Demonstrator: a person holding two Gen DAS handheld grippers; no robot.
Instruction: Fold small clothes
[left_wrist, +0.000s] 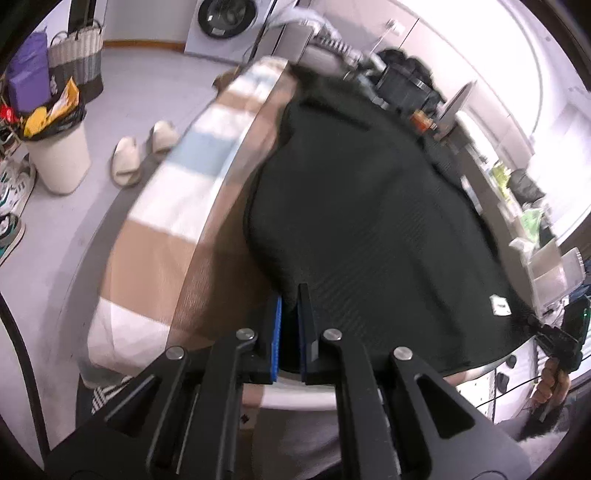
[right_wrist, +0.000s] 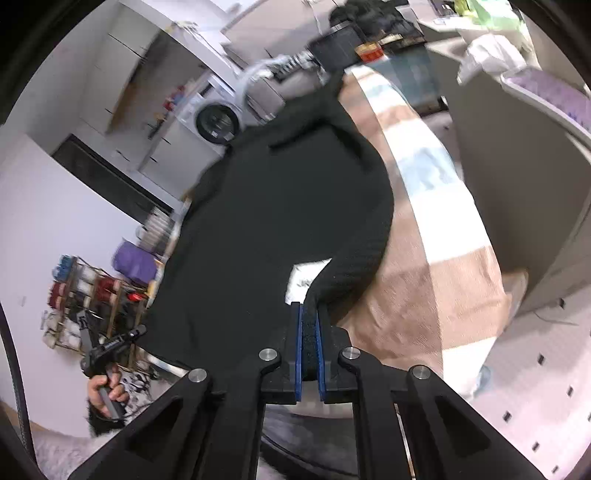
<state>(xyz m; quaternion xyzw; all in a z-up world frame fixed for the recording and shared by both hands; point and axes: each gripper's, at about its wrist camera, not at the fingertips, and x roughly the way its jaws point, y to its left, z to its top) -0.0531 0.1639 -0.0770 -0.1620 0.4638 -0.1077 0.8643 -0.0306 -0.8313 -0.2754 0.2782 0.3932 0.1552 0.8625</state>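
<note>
1. Here the work surface is a round tabletop (left_wrist: 207, 295) with a brown wood-grain face, partly draped by a checked cloth (left_wrist: 177, 192) in tan, white and pale blue blocks that hangs over its edge.
2. Room: pale floor, a front-loading washing machine (left_wrist: 225, 18) against the far wall, a woven striped basket (left_wrist: 77, 55), a cream waste bin (left_wrist: 61, 158) stuffed with yellow wrappers, and a pair of beige slippers (left_wrist: 142, 151) near the tabletop.
3. Right wrist view adds white cabinets and a rack of coloured spools (right_wrist: 88, 291); details there are blurred.
4. Task item: a black garment (left_wrist: 369, 206) of ribbed, fine-corded knit lies spread over most of the tabletop, with a small white label (left_wrist: 499, 305) near its hem.
5. Left tool (left_wrist: 291, 295): black fingers with blue pads, closed on the near edge of the garment.
6. Right tool (right_wrist: 309, 310): closed on a thick rolled hem of the garment, fabric filling the gap between the blue pads; a white tag (right_wrist: 306, 275) shows just beyond.
7. A hand (right_wrist: 107, 387) grips the other tool's handle at the frame edge.
</note>
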